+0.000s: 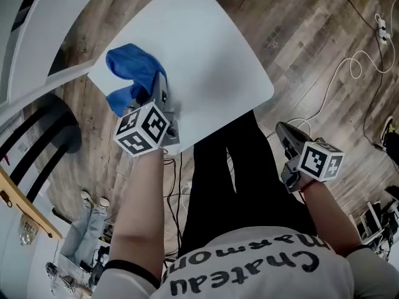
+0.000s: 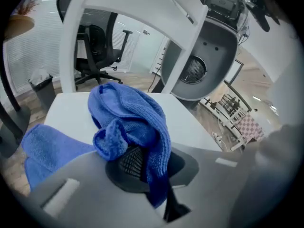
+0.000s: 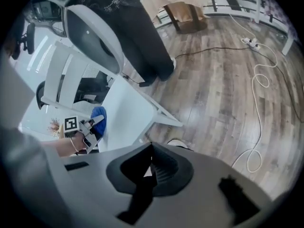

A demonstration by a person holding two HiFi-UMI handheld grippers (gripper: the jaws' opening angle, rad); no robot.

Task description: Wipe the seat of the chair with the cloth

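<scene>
Cloth [image 1: 134, 73], blue: bunched on the left corner of the chair seat [image 1: 209, 55], clamped in the left gripper [image 1: 161, 92]. Right gripper [image 1: 288, 139]: jaws together, empty, held off the seat above the floor [image 1: 324, 61]. Step: wiping, probably just starting at this corner. Next move likely calls for dragging the cloth, pressed down, across the bare seat.

The white seat [image 1: 212, 61] of the chair is flat and smooth. A blue cloth [image 1: 134, 73] lies on it in a bunch, close to one corner. One end of the cloth reaches the edge of the seat.

The chair stands on a brown wood floor [image 1: 312, 36]. A thin white cable [image 1: 340, 73] lies on the floor in loops, off to the side of the chair. A white plug strip [image 1: 381, 27] lies on the floor too, farther out.
</scene>
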